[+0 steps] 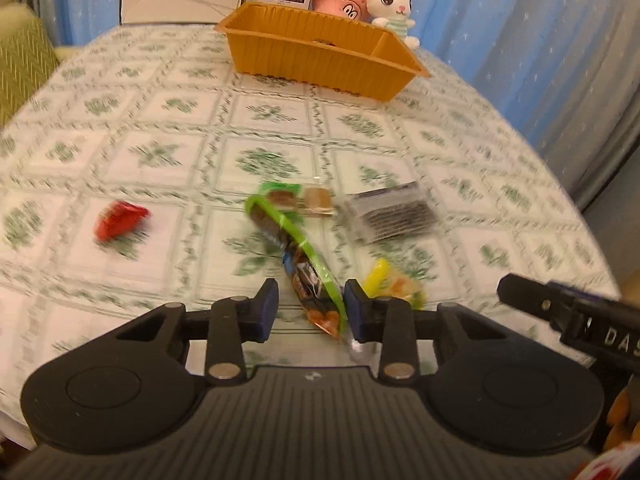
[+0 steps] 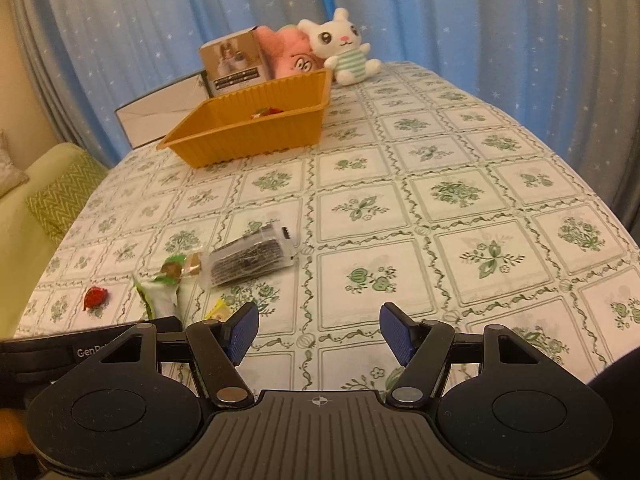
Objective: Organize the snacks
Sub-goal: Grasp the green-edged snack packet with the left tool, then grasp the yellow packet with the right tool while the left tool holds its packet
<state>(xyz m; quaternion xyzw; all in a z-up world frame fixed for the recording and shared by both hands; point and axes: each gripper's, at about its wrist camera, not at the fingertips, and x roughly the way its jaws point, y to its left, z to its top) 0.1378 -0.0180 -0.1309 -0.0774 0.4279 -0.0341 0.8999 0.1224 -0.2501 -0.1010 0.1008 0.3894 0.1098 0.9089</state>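
Note:
My left gripper [image 1: 310, 306] is open, its jaws on either side of the near end of a long green-edged snack packet [image 1: 298, 258] lying on the table. Around it lie a red wrapped candy [image 1: 120, 218], a small green and brown snack [image 1: 298, 200], a clear packet of dark seaweed [image 1: 390, 212] and a yellow candy packet [image 1: 390, 284]. My right gripper [image 2: 318, 334] is open and empty over bare tablecloth, right of the snacks. The orange basket [image 2: 248, 132] stands at the far side with a red snack [image 2: 266, 112] inside.
Behind the basket [image 1: 320, 54] stand a cardboard box [image 2: 234, 62], a pink plush [image 2: 290, 56], a white bunny plush [image 2: 344, 48] and a flat white box [image 2: 160, 108]. A green sofa [image 2: 52, 196] is left of the table. Blue curtains hang behind.

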